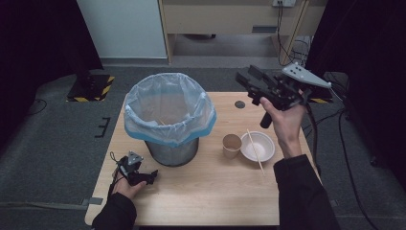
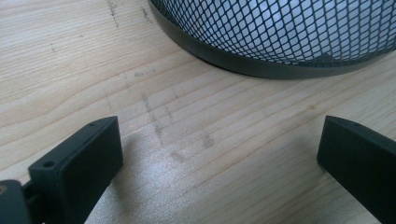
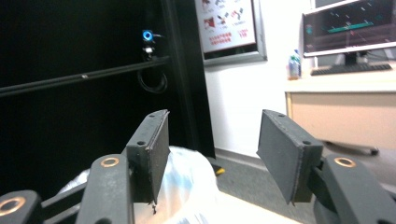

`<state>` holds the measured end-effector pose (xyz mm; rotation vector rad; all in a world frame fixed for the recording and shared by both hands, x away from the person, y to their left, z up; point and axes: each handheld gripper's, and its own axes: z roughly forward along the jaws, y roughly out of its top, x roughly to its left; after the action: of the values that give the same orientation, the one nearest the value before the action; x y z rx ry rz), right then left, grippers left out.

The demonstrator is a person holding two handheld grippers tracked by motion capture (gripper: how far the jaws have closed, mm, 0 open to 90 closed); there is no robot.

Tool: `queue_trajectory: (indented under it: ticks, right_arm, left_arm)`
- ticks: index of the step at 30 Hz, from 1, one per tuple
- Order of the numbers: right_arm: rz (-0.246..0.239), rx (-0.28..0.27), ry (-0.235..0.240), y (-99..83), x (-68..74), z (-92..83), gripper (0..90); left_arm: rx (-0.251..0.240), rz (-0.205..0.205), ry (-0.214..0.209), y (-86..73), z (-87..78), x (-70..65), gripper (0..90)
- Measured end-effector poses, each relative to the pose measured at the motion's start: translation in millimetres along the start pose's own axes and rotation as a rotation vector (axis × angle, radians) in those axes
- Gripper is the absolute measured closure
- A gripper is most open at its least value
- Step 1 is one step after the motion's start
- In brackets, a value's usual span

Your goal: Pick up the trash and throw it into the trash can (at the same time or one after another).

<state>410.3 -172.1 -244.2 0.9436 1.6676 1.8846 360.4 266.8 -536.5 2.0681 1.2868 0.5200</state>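
1. Right gripper view: your right gripper (image 3: 212, 154) has its jaws spread, nothing btwn the pads. It looks level over the far side of the bin liner (image 3: 187, 186), toward a wall and desk beyond.
2. High view: that right gripper (image 1: 249, 84) hangs in the air to the right of the bin (image 1: 170, 120), past the bin's far-right rim.
3. Left gripper (image 1: 152, 176) sits low on the table (image 1: 206, 196), just in front of the bin's base. In the left gripper view its jaws stand wide apart w/ only bare wood btwn them; the mesh wall (image 2: 280, 32) is near, not touching.
4. What's left to pick: paper cup (image 1: 231, 145), white bowl (image 1: 257, 146) and a chopstick (image 1: 254, 151) lying across the bowl, all to the right of the bin.
5. Risks, my guess: grab the chopstick and the bowl may tip or slide, since it rests on the rim. Squeeze the cup too hard and it crushes. Swing back low and you clip the liner, pulling it off the rim.
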Motion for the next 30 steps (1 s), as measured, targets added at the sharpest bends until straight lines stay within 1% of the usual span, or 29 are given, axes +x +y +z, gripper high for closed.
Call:
queue_trajectory:
  ticks: [5,10,14,16,20,22,24,25,27,28,30]
  right_arm:
    - [0.019,0.046,-0.028,-26.0,-19.2,-21.4,42.7]
    - [0.020,0.109,-0.093,-54.5,-37.1,-33.1,43.4]
    - [0.036,0.148,-0.137,-75.8,-51.3,-38.6,43.4]
    - [0.031,0.176,-0.163,-87.8,-58.4,-41.2,43.4]
    - [0.046,0.205,-0.180,-107.0,-67.1,-45.1,43.4]
    - [0.050,0.230,-0.190,-116.0,-70.5,-45.8,43.4]
    - [0.046,0.252,-0.201,-123.6,-73.4,-45.7,42.5]
    - [0.036,0.264,-0.210,-129.1,-75.7,-45.7,42.6]
    - [0.046,0.292,-0.220,-138.3,-79.2,-45.9,42.8]
    - [0.038,0.306,-0.227,-143.4,-81.2,-45.7,43.0]
    - [0.023,0.351,-0.244,-151.5,-85.2,-46.0,44.3]
  left_arm:
    - [0.000,0.000,0.000,0.0,0.0,0.0,0.0]
    - [0.000,0.000,0.001,0.0,0.0,-0.1,0.0]
    - [0.000,-0.001,0.001,0.0,0.0,-0.2,0.0]
    - [0.000,-0.001,0.001,0.0,0.0,-0.2,0.0]
    - [0.000,-0.001,0.001,0.0,0.0,-0.3,0.0]
    - [0.000,-0.001,0.001,0.0,0.0,-0.3,0.0]
    - [0.000,-0.001,0.001,0.0,0.0,-0.3,0.0]
    - [0.000,-0.001,0.001,0.0,0.0,-0.3,0.0]
    - [0.000,-0.002,0.002,0.0,0.0,-0.4,0.0]
    - [0.000,-0.002,0.002,0.0,0.0,-0.4,0.0]
    - [0.000,-0.002,0.002,0.0,0.0,-0.5,0.0]
